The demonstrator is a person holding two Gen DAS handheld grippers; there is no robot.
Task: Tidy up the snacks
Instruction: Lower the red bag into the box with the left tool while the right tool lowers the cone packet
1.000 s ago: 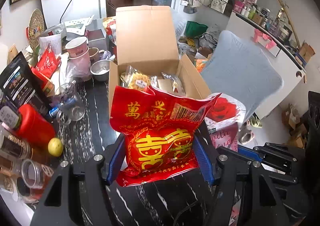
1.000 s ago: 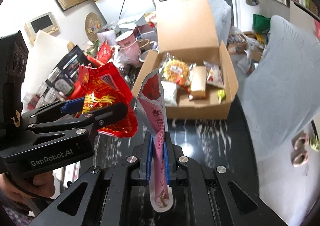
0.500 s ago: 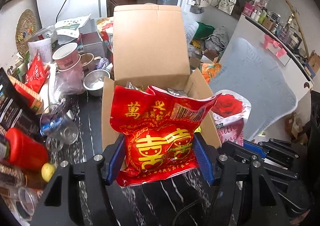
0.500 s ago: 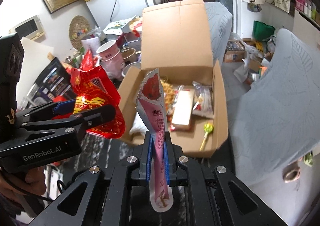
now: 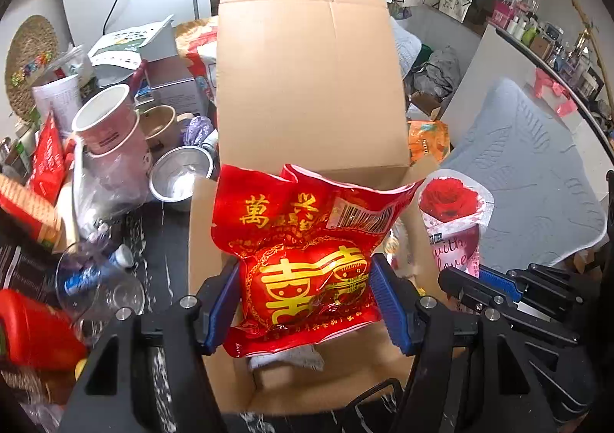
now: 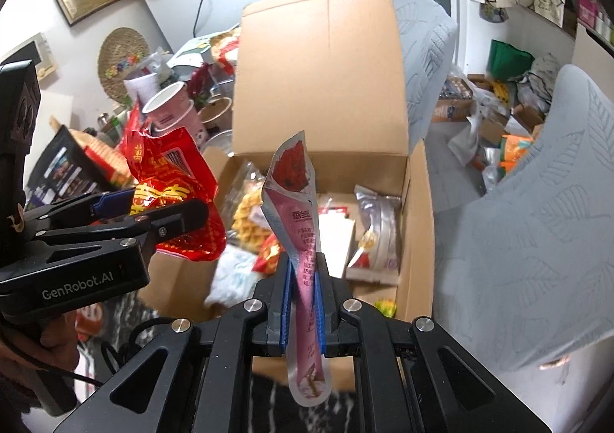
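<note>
My left gripper (image 5: 307, 279) is shut on a puffy red snack bag with gold characters (image 5: 307, 248) and holds it over the open cardboard box (image 5: 311, 87). The bag also shows in the right wrist view (image 6: 172, 195). My right gripper (image 6: 303, 279) is shut on a thin pink rose-printed pouch (image 6: 299, 210), upright above the box's near edge; the pouch also shows in the left wrist view (image 5: 453, 218). The box (image 6: 322, 60) holds several snack packets, among them a silver packet (image 6: 376, 229) and a waffle bag (image 6: 249, 210).
Left of the box the dark marble table (image 5: 149, 218) is crowded: stacked pink cups (image 5: 107, 126), a steel bowl (image 5: 180, 176), a glass (image 5: 99, 287), a red bottle (image 5: 34, 333). A grey cushioned chair (image 5: 525, 172) stands on the right.
Both grippers have moved forward with their packets, from in front of the box to over its opening. Both grips are unchanged.
</note>
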